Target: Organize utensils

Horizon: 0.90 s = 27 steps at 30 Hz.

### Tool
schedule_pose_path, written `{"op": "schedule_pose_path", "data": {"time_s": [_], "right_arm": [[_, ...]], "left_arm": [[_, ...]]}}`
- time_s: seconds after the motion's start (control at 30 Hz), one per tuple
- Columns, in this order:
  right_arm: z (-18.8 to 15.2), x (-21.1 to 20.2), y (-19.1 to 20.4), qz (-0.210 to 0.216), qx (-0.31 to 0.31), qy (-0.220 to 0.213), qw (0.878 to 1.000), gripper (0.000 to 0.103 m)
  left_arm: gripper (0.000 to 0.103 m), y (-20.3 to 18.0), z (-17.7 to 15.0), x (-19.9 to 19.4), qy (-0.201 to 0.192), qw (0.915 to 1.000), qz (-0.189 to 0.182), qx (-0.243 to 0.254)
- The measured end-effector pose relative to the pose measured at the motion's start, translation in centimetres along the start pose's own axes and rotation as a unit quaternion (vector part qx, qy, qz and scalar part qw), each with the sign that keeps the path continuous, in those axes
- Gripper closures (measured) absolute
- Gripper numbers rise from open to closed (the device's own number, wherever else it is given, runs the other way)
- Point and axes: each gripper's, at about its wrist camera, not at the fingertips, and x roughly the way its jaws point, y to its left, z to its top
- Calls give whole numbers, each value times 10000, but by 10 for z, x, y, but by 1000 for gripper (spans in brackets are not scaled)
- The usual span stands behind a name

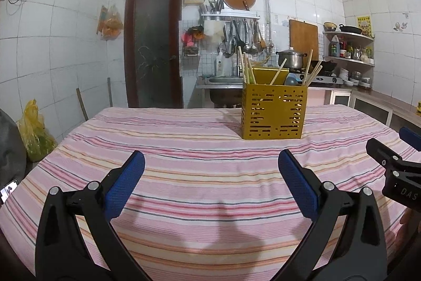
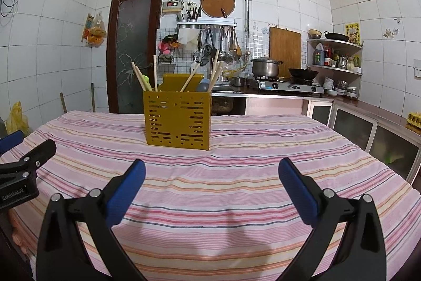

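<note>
Centre frame on the striped tablecloth (image 1: 184, 175), yellow utensil holder (image 1: 273, 115) bristling with chopsticks (image 1: 246, 67), my left gripper (image 1: 210, 185) and right gripper (image 2: 211, 188) both spread wide, empty.

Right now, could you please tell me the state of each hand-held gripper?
Left hand-held gripper: open, holding nothing.
Right hand-held gripper: open, holding nothing.

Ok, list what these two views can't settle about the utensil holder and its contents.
- Yellow holder: its inside and any dividers, hidden by the front wall in both views.
- Chopsticks: exact count, lower ends hidden inside the holder.
- Blue item: only its top shows; what it is cannot be told.
</note>
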Motion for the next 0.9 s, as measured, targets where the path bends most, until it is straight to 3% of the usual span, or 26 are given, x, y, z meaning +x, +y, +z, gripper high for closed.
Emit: {"op": "schedule_pose_path", "data": {"time_s": [0.9], "right_arm": [[-1,-2,0,-37,25,-60,10000,4]], "left_arm": [[5,-4,0,-4,-75,9999,-37,64]]}}
